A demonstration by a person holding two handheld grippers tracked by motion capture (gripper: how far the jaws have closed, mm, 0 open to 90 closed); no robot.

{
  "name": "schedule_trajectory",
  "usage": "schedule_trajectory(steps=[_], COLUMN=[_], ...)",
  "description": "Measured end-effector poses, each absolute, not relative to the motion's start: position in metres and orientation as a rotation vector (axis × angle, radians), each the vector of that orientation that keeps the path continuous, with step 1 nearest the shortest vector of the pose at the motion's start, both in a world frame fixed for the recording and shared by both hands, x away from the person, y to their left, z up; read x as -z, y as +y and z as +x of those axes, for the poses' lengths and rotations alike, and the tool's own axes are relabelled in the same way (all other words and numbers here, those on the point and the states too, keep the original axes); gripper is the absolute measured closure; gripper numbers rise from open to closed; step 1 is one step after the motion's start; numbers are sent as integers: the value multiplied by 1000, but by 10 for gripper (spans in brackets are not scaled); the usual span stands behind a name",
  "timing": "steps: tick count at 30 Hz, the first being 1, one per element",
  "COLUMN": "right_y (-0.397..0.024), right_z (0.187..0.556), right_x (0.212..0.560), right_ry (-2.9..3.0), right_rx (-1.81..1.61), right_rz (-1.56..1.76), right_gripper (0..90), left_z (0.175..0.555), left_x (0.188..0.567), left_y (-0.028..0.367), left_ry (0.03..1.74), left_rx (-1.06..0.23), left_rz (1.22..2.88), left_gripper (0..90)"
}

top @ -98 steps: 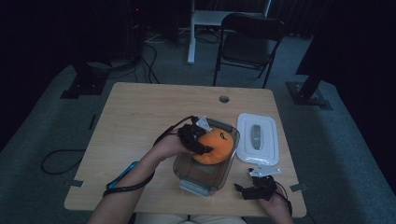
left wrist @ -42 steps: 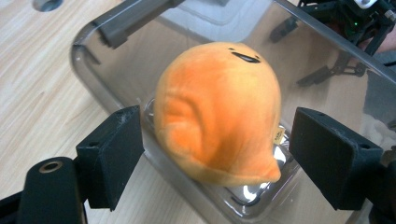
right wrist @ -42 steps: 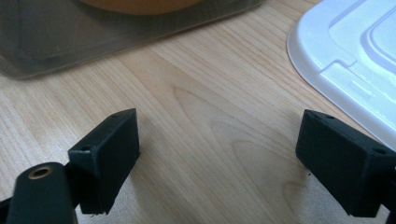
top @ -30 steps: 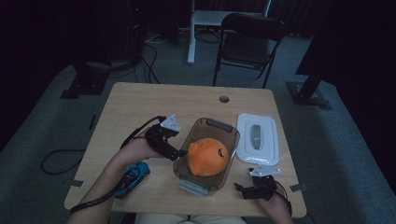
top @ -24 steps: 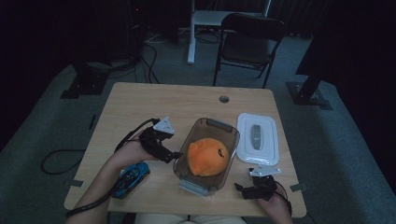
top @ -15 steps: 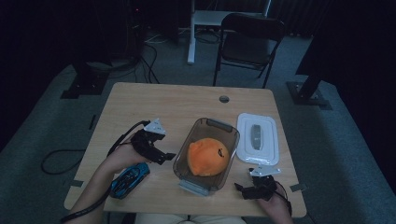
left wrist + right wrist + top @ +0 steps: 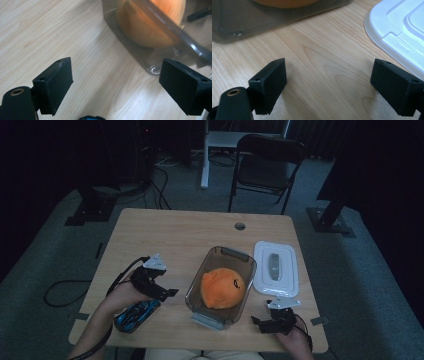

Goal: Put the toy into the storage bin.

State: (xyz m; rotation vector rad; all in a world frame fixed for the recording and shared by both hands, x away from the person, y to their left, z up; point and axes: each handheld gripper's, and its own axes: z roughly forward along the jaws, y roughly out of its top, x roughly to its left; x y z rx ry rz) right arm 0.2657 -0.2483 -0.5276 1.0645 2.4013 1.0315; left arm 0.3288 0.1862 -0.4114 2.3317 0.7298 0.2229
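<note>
The left gripper (image 7: pixel 170 292) stands with its jaws spread wide and nothing between them, having just been opening, and hovers over bare wood at the near left of the table (image 7: pixel 165 235), with a blue toy car (image 7: pixel 137 314) just below it toward the near edge. The right gripper (image 7: pixel 257 324) rests at the near right, jaws also wide and empty. Between them sits the clear container (image 7: pixel 220 285) with the orange plush toy (image 7: pixel 223 287) already inside it, so the loading looks done for that item; the white lid (image 7: pixel 275 275) lies flat just right of the container, not yet fitted. Judging by this, the car and the lid remain. Room is generous on the far and left parts of the table, tighter near the front edge and between container and lid.
</note>
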Motion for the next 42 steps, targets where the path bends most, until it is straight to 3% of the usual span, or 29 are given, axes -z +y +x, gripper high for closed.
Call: schedule_trajectory(steps=[16, 24, 42], right_y=[-248, -248, -248], right_z=[266, 266, 266], right_x=[528, 528, 528], right_ry=[2400, 2399, 2398], right_rx=[-1031, -1031, -1030], right_rz=[1070, 1072, 1071], right_gripper=[130, 130, 129], left_z=[303, 295, 276], left_x=[438, 459, 490], left_y=[222, 236, 254], left_ry=[923, 1043, 1108], left_rx=[-348, -334, -307], left_rz=[2314, 2314, 2380], left_gripper=[126, 108, 110])
